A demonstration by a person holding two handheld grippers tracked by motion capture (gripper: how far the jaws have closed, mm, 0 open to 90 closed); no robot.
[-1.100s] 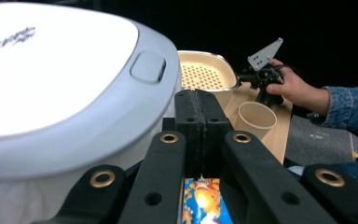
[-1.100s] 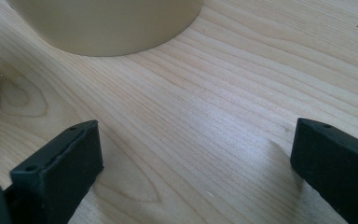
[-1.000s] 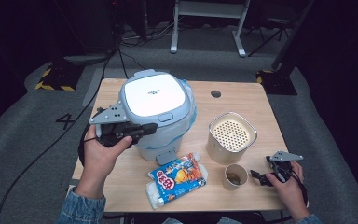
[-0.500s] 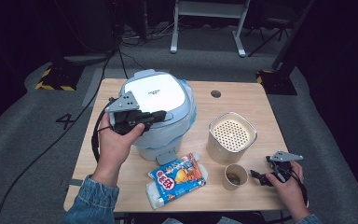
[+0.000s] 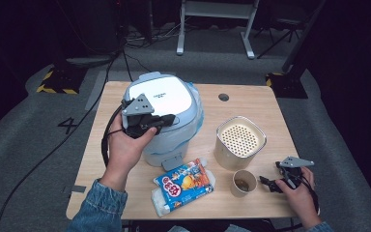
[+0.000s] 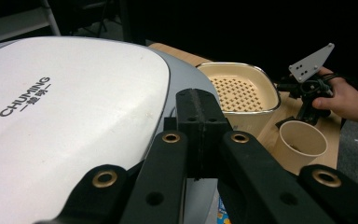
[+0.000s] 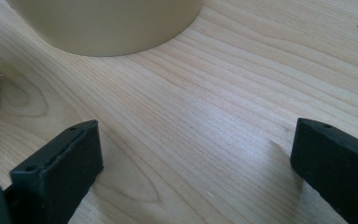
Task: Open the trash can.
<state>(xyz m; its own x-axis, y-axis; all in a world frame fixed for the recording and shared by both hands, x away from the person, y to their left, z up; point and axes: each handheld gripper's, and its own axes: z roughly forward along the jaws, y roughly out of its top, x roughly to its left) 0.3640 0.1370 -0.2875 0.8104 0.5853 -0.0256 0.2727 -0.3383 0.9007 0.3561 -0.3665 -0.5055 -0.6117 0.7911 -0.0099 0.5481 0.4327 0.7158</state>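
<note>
A white and pale-blue cooker (image 5: 174, 99) with a closed lid (image 6: 65, 107) stands at the table's middle left. My left gripper (image 5: 168, 120) is shut with nothing between its pads and hovers over the lid's front edge; its jaws (image 6: 199, 122) meet in the left gripper view. My right gripper (image 5: 266, 184) rests low at the front right, just right of a paper cup (image 5: 244, 182). It stands open (image 7: 196, 163) over bare wood, nothing between its fingers. A cream perforated basket (image 5: 240, 140) stands behind the cup.
A colourful snack bag (image 5: 183, 186) lies at the front edge, in front of the cooker. The basket's base (image 7: 107, 23) is close ahead of the right gripper. The table (image 5: 251, 104) has a cable hole (image 5: 223, 97) at the back. Dark floor with cables surrounds it.
My left hand has moved from the cooker's left side to the right, bringing its gripper over the front of the lid. The right hand has kept still.
</note>
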